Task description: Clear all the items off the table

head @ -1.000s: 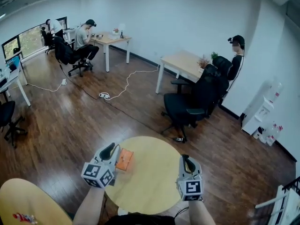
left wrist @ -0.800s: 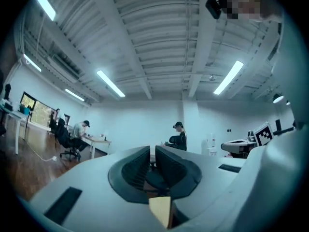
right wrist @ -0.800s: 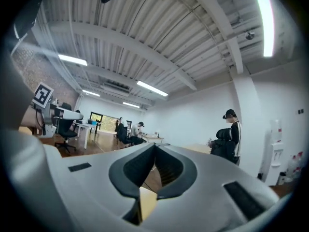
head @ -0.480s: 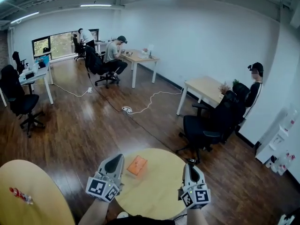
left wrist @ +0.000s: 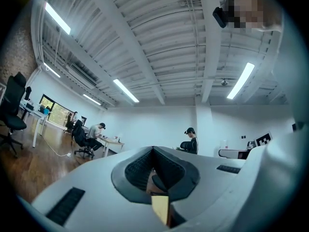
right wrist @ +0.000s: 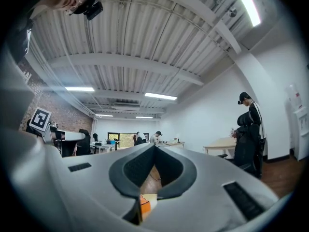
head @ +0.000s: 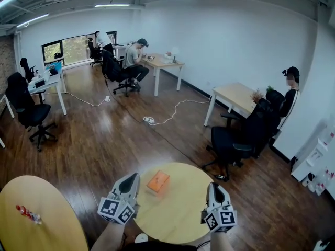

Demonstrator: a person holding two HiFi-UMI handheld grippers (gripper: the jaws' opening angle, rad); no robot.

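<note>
Left gripper (head: 130,179), shut empty like right gripper (head: 214,187), is drawn back from orange box (head: 158,182), left uncleared at table's (head: 178,218) 11 o'clock.

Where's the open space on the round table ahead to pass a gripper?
The round table is bare between the orange box and the right gripper, and along its near edge. The only crowded spot is the far left, where the box lies beside the left gripper.

Head view looks down over the round table (head: 178,213) and across the office. Both gripper views sit low, aimed roughly level, and all three share the far desk (head: 166,64).
</note>
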